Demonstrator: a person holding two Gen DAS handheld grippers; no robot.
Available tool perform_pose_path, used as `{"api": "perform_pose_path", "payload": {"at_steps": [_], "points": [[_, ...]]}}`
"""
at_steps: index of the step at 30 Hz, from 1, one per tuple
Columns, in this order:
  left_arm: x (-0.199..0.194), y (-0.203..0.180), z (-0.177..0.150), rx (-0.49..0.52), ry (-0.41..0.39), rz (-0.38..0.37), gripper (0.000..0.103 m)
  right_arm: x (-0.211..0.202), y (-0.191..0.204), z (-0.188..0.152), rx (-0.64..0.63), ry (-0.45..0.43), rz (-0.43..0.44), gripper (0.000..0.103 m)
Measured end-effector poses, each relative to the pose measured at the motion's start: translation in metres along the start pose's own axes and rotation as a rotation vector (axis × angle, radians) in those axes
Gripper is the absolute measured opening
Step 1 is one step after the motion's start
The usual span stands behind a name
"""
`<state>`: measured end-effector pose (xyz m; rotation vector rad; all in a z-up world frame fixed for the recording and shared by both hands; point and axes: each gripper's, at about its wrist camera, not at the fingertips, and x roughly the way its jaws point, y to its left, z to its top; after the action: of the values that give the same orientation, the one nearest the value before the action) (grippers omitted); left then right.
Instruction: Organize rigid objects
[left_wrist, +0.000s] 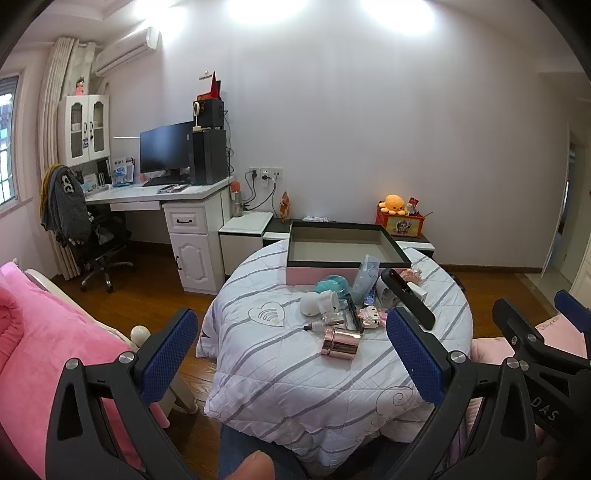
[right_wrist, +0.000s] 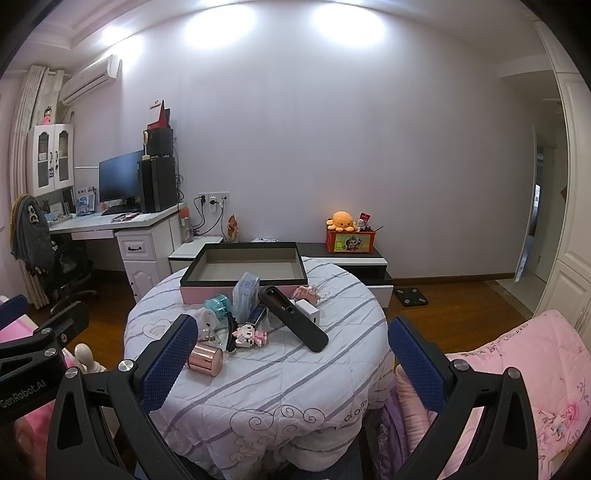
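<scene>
Both my tools empty, fingers apart: left tool (left_wrist: 291, 354), right tool (right_wrist: 291, 360), hovering short of the worktop (right_wrist: 295, 376). Rose-gold jar (right_wrist: 205, 359) lies nearest me on its side. Behind it the clutter, black case (right_wrist: 293, 318) included. Past that, touching the clutter, the pink tray (right_wrist: 243, 264).

Behind your work area you see a white desk (left_wrist: 155, 195) by the left wall, carrying a dark monitor (left_wrist: 166, 149) and a black computer tower (left_wrist: 208, 157). A jacket (left_wrist: 66, 206) hangs over the office chair (left_wrist: 99, 240) beside it. An air conditioner (left_wrist: 127, 50) sits high on the wall. On the low cabinet (right_wrist: 347, 258) against the far wall, an orange plush octopus (right_wrist: 341, 220) tops a red box (right_wrist: 351, 242). A black scale (right_wrist: 410, 296) lies on the wooden floor (right_wrist: 461, 306).
</scene>
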<state>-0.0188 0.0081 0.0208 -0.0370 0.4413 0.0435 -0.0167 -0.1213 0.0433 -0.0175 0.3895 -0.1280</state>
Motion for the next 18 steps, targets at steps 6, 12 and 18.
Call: {"api": "perform_pose_path", "payload": {"at_steps": [6,12,18], "points": [[-0.0029,0.0012,-0.0002,0.001,-0.018,0.01,0.103,-0.0001,0.0002,0.0006,0.0,0.0,0.001,0.103],[-0.0022,-0.0004,0.0012,0.007,-0.022,0.012,0.103,0.0006,0.0001,0.0002,-0.001,0.001,0.002,0.103],[-0.0014,-0.0009,0.001,0.006,-0.022,0.01,0.103,0.0004,0.001,-0.0014,0.0,0.003,0.002,0.103]]}}
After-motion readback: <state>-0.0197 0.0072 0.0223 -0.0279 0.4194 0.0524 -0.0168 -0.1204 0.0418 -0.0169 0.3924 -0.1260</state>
